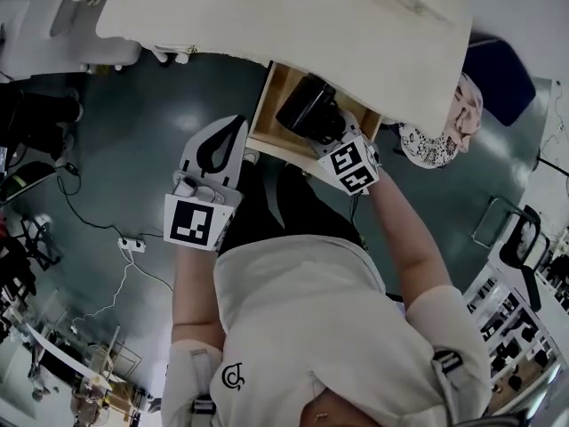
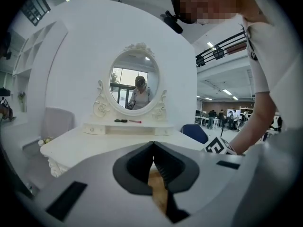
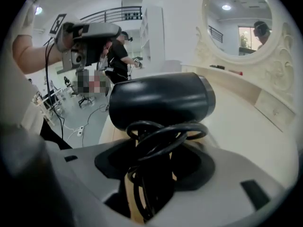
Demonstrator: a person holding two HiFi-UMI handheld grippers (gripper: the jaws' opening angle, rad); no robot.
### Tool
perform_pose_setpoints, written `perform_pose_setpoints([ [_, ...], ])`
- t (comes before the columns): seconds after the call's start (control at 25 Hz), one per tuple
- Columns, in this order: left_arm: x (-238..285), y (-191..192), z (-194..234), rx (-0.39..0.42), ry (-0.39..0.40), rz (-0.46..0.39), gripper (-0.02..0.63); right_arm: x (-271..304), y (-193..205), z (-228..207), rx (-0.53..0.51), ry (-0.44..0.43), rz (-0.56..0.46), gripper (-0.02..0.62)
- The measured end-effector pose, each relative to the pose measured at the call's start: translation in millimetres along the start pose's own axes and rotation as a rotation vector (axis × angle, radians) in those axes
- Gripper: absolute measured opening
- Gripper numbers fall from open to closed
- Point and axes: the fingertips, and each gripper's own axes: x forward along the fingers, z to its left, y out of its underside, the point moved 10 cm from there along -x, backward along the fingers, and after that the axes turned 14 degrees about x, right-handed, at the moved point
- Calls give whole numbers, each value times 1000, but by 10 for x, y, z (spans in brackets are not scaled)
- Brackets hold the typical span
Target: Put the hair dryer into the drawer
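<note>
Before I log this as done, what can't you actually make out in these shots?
Drawer inside, head view: covered by the tabletop and hair dryer.
Its handle, right gripper view: behind the coiled cord.
Items on the mirror shelf, left gripper view: too small to identify.

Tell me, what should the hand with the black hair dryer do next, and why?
Probably lower the right gripper a little into the open wooden drawer, then let go. It is shut on the black hair dryer, which hangs over the drawer's opening; whether it touches the bottom cannot be told.
</note>
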Motion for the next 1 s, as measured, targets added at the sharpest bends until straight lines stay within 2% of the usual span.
perform_pose_setpoints([
  [0.16,-16,187,-8,-22,-11,47,14,245,268,-24,-58,-10,135,249],
  [0.44,14,380,-58,-82,-17,80,14,714,448,-107,-67,-67,331,252],
  [0.72,43,370,1,-90,-29,54,14,918,549,-2,-157,-114,423,261],
  [0.88,52,360,15,-94,-31,44,14,901,535,19,-173,-77,424,264],
  [1.0,19,361,-21,-77,-6,78,14,873,530,48,-156,-62,460,268],
])
